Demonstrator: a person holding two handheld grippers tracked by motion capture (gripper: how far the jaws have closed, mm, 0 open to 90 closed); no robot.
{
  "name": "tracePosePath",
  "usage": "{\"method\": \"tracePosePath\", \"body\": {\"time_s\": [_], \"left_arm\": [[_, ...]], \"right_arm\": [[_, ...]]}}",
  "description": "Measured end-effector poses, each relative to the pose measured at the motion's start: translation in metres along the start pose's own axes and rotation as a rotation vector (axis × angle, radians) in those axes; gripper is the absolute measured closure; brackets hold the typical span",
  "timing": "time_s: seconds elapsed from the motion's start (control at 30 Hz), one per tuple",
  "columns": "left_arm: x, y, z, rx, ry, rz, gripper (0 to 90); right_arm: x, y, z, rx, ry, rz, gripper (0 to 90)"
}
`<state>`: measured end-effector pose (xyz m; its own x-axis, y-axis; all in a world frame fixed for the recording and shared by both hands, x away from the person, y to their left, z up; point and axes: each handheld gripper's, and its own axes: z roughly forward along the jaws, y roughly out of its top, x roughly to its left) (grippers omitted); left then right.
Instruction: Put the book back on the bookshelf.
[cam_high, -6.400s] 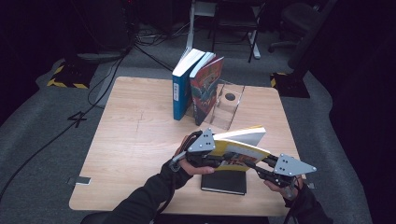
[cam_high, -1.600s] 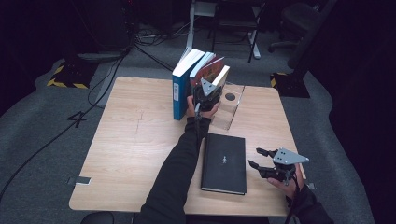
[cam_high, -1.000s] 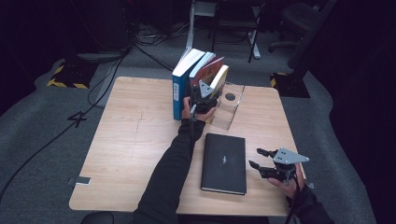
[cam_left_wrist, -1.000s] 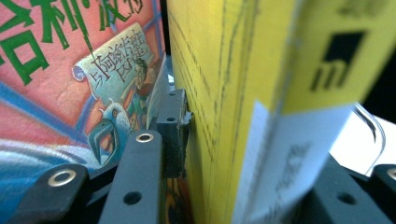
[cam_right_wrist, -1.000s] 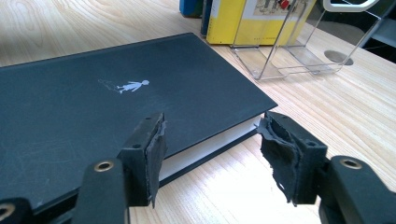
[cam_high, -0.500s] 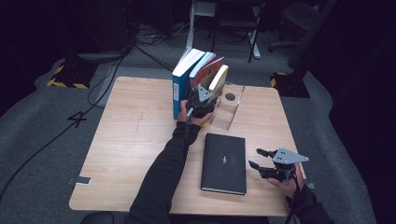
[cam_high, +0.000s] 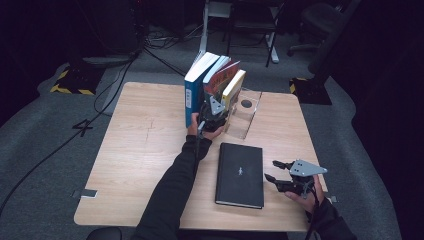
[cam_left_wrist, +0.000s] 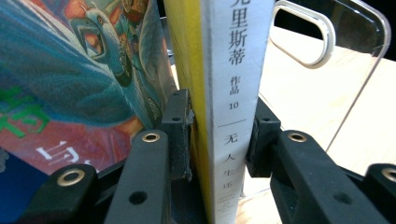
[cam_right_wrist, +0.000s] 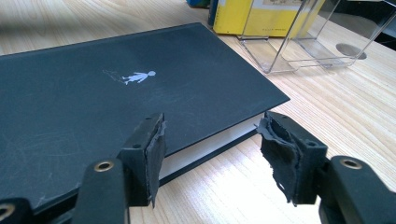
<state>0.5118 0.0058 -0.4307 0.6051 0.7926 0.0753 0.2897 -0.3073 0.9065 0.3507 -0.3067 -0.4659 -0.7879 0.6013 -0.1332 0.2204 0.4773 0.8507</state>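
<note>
Yellow book (cam_left_wrist: 224, 93) clamped upright in left gripper (cam_left_wrist: 219, 135) — spine lettering legible close-up.

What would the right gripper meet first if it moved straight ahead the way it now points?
Most likely the black book: the right gripper sits with open jaws at its corner edge, one pad overlapping the cover. Depth is unclear; it might slip past onto bare table.

Lit tabletop, dark surroundings; close views sharp.
</note>
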Motion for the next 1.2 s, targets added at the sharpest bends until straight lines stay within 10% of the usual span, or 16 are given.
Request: {"method": "tracePosePath", "body": {"time_s": [0.6, 1.2], "left_arm": [[-0.002, 0.000, 0.006, 0.007, 0.003, -0.009, 64.2], [-0.001, -0.010, -0.027, 0.092, -0.078, 0.122, 55.8]], "right_arm": [[-0.001, -0.001, 0.000, 0.005, -0.004, -0.003, 41.0], [0.000, -0.001, 0.002, 0.023, 0.001, -0.002, 40.8]]}}
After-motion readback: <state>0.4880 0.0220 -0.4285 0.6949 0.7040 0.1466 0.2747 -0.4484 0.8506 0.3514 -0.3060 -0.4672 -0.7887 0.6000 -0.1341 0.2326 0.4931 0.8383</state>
